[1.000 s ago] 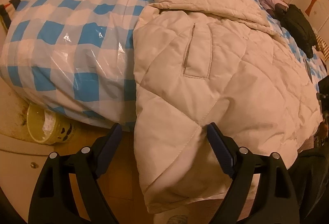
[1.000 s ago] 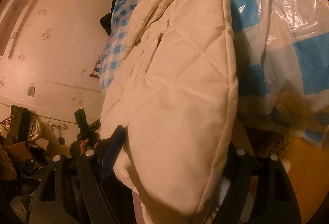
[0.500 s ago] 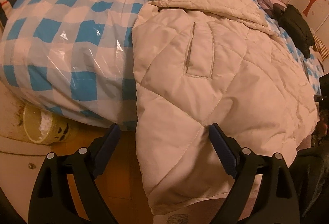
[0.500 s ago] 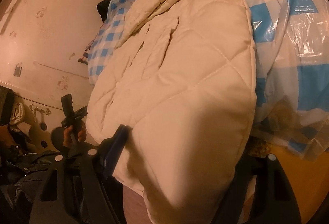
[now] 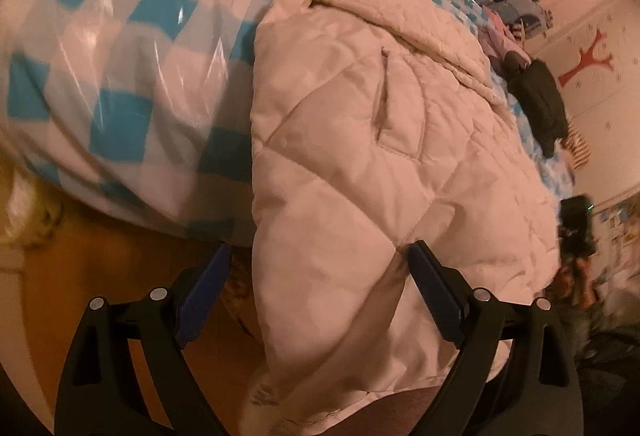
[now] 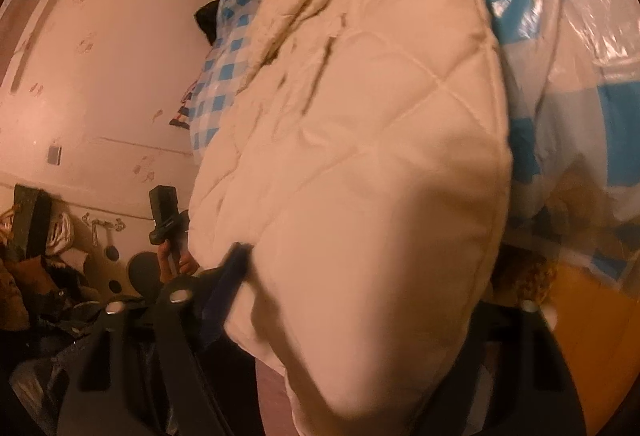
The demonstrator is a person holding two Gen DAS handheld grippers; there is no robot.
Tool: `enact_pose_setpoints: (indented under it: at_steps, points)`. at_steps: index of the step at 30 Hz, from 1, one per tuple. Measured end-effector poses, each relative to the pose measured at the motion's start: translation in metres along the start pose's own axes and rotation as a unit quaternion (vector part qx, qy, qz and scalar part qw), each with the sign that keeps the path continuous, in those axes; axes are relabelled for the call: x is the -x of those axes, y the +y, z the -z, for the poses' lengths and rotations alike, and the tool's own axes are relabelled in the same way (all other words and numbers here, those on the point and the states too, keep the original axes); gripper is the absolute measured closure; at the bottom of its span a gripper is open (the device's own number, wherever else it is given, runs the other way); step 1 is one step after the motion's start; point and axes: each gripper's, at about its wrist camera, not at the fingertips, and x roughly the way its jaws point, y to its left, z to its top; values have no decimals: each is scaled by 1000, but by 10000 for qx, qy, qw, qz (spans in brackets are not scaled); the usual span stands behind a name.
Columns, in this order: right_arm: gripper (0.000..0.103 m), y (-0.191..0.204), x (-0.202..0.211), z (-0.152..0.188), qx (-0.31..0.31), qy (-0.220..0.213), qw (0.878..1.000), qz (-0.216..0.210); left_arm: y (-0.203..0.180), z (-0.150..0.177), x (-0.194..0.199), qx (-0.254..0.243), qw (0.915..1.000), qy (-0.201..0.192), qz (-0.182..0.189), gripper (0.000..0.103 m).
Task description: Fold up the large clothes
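Observation:
A cream quilted jacket (image 5: 360,164) lies on the bed with its lower end hanging over the bed's edge. My left gripper (image 5: 318,250) straddles one hanging corner. Its jaws are closing: the right finger (image 5: 432,288) touches the fabric, the left finger (image 5: 204,288) stands clear of it. In the right wrist view the jacket (image 6: 380,156) bulges between the jaws of my right gripper (image 6: 368,268), which are closing. Its left finger (image 6: 236,268) dents the padding and its right finger is hidden behind the cloth.
A blue-and-white checked cover (image 5: 120,76) under clear plastic wraps the bed. A black garment (image 5: 540,96) lies at its far side near the wall. Wooden floor (image 5: 100,276) shows below the bed edge. Dark clutter (image 6: 48,276) lies by the wall (image 6: 100,56).
The left wrist view has tipped down and closed in on the jacket corner. The right gripper's left finger has swung inward and now sinks into the jacket.

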Motion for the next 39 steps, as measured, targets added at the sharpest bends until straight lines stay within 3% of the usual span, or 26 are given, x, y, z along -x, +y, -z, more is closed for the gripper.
enact_pose_setpoints:
  at_steps: [1, 4, 6, 8, 12, 15, 23, 29, 32, 34, 36, 39]
  points:
    - [58, 3, 1, 0, 71, -37, 10000, 8, -4, -1, 2, -114, 9999, -68, -31, 41]
    - [70, 16, 4, 0, 314, -162, 9993, 80, -15, -5, 8, -387, 9991, -146, 77, 76]
    - [70, 20, 4, 0, 355, -179, 9992, 27, -23, -8, 11, -580, 9981, -191, -25, 80]
    - [70, 19, 4, 0, 340, -165, 9993, 3, -29, -8, 13, -748, 9969, -195, -171, 81]
    - [55, 9, -1, 0, 147, -72, 9998, -142, -33, -8, 13, -831, 9960, -153, -277, 77]
    - [55, 5, -5, 0, 126, -57, 9997, -189, -33, -5, 17, -971, 9943, -176, -403, 77]
    - [76, 20, 5, 1, 401, -515, 9979, -52, -49, -4, 24, -1316, 9877, -238, -813, 80]
    - [82, 26, 28, -2, 500, -773, 9950, -387, -61, -5, 32, -1556, 9818, -278, -1055, 83]
    - [82, 22, 27, -2, 457, -631, 9963, -369, -61, -5, 28, -1569, 9801, -172, -1206, 78]
    - [78, 15, 23, -2, 345, -526, 9974, -362, -61, -4, 21, -1592, 9777, -93, -1370, 58]
    - [66, 6, 18, -2, 186, -456, 9980, -392, -63, 0, 17, -1678, 9720, -119, -1640, 47]
    - [53, 0, 14, -1, 45, -420, 9984, -374, -67, 4, 14, -1833, 9676, -104, -1733, 45]
